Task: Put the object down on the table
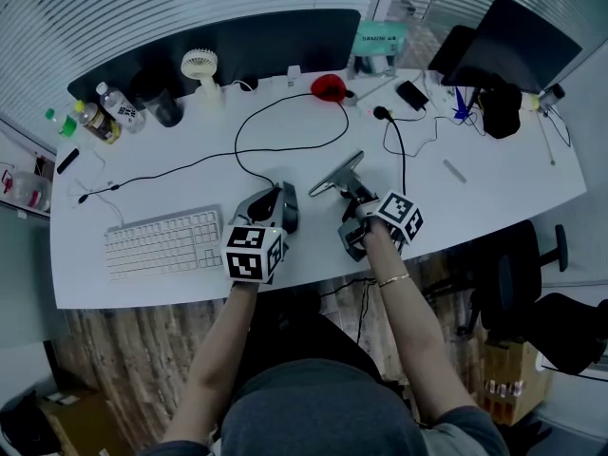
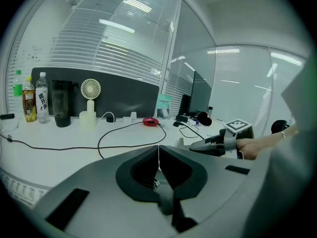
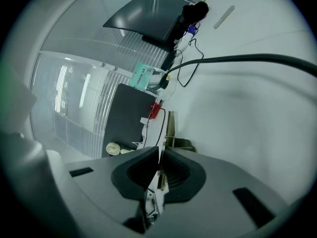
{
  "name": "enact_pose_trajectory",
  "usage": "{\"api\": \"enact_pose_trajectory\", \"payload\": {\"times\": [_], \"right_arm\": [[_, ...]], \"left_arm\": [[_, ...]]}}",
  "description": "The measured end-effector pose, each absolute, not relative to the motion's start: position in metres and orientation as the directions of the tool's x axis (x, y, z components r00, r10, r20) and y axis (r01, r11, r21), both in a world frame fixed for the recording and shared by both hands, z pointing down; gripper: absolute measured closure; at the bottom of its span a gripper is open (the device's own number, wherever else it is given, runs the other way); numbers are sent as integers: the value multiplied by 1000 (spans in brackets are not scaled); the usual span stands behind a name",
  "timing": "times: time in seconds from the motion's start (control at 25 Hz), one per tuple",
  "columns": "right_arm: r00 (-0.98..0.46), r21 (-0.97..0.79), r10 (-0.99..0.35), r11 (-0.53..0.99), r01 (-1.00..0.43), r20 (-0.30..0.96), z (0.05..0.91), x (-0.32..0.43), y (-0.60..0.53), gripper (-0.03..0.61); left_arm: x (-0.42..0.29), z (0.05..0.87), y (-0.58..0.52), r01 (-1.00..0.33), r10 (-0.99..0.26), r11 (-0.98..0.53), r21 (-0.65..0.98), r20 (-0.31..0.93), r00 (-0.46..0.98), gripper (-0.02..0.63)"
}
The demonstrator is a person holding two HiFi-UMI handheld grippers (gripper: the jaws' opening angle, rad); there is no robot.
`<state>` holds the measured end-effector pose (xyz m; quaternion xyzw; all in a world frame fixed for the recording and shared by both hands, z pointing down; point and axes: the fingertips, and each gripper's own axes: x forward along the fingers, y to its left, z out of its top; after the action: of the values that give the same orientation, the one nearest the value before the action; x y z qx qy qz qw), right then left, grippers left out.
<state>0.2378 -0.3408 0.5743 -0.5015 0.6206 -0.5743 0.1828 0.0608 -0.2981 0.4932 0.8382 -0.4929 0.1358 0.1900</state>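
A flat grey metal stand (image 1: 334,173) lies on the white table (image 1: 494,193) just ahead of my right gripper (image 1: 355,198). In the right gripper view its thin plate (image 3: 170,125) runs back between the jaws of that gripper (image 3: 159,158). The jaws stand a sliver apart around it, and I see no pad pressing on it. My left gripper (image 1: 283,200) rests beside it to the left. Its jaws (image 2: 158,156) are shut with nothing between them. From the left gripper view, the right gripper (image 2: 218,145) and the stand (image 2: 185,143) sit low on the table.
A white keyboard (image 1: 163,242) lies left of my left gripper. A black cable (image 1: 285,141) loops just beyond both grippers. At the back stand a small fan (image 1: 200,67), bottles (image 1: 100,117), a red object (image 1: 329,87) and a monitor (image 1: 508,41). A chair (image 1: 532,283) is at the right.
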Motion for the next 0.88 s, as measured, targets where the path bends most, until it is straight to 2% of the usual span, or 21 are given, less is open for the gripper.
{"api": "enact_pose_trajectory", "payload": {"times": [0.76,0.88], "right_arm": [[-430,-887,-831,-152,-436,353,576,238,-346,522],[-429,-899,-841,-143,-413,331,572,238,-347,490]], "left_arm": [[54,497,-301,-879,-775,-433,197,416,475,590],[54,496,-302,-878,-774,-436,199,415,478,590]]}}
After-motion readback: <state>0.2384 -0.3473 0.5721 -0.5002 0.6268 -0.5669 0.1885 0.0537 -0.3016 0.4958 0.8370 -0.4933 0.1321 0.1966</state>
